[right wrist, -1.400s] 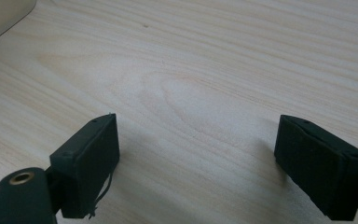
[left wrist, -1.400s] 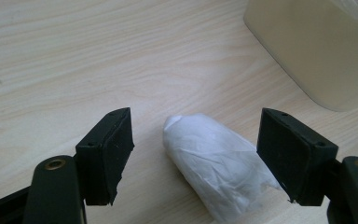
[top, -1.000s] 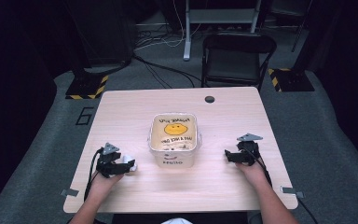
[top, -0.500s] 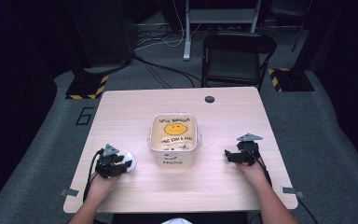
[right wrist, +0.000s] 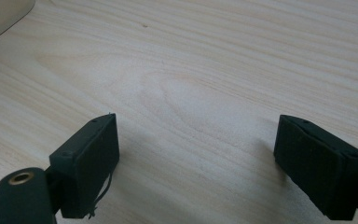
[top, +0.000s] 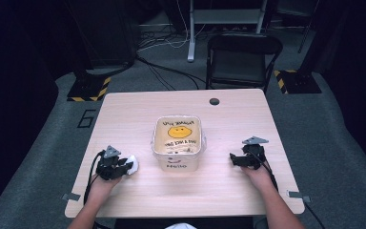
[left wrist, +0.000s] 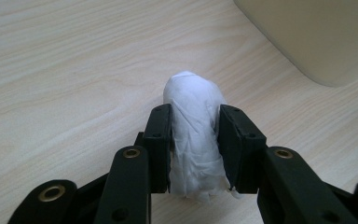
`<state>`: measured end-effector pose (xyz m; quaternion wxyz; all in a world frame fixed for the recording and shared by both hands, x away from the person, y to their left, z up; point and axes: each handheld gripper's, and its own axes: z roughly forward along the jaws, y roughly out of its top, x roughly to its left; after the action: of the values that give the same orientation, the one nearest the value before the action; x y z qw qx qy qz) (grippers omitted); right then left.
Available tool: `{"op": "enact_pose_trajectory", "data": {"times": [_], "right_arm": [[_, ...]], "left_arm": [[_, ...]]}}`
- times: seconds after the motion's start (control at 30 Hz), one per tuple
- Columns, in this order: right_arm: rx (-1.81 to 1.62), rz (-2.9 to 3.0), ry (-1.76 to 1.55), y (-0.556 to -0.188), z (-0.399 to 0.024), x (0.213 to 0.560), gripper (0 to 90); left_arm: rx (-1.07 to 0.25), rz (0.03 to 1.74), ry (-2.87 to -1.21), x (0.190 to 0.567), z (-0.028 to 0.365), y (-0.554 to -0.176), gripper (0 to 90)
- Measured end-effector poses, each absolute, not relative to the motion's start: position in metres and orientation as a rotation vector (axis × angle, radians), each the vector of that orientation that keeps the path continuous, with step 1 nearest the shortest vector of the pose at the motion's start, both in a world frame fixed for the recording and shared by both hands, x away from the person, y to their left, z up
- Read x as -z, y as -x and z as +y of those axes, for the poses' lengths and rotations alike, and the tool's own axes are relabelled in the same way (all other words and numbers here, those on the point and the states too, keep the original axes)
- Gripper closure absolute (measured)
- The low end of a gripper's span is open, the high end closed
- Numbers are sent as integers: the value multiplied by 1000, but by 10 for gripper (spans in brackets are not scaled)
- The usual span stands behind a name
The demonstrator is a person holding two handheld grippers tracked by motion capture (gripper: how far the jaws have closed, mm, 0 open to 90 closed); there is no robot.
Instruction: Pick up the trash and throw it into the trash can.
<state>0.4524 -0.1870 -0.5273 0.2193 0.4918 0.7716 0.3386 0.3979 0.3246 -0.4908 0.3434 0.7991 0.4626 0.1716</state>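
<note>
While both grippers rest low on the table (top: pixel 138 107), only the left one holds anything.

Near the front-left corner, the left gripper (left wrist: pixel 195 135) has its jaws closed on a white crumpled wad (left wrist: pixel 194 140), pads pressing both its sides, beside the tub (top: pixel 178 143) at the table's middle. Near the front-right corner, the right gripper (right wrist: pixel 198 163) has its jaws spread wide, nothing between them but bare wood.

"Hello" on the white tub (top: pixel 177 164).
</note>
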Motion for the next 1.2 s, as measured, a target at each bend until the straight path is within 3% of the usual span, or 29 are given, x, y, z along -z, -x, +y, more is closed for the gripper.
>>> {"op": "enact_pose_trajectory", "data": {"times": [0.57,1.2], "right_arm": [[-941,2136,-1362,-453,-187,527,133],[-940,2138,-1362,-453,-187,527,132]], "left_arm": [[-459,1169,-2076,461,324,-405,655],[-471,1059,-2121,392,313,-421,655]]}}
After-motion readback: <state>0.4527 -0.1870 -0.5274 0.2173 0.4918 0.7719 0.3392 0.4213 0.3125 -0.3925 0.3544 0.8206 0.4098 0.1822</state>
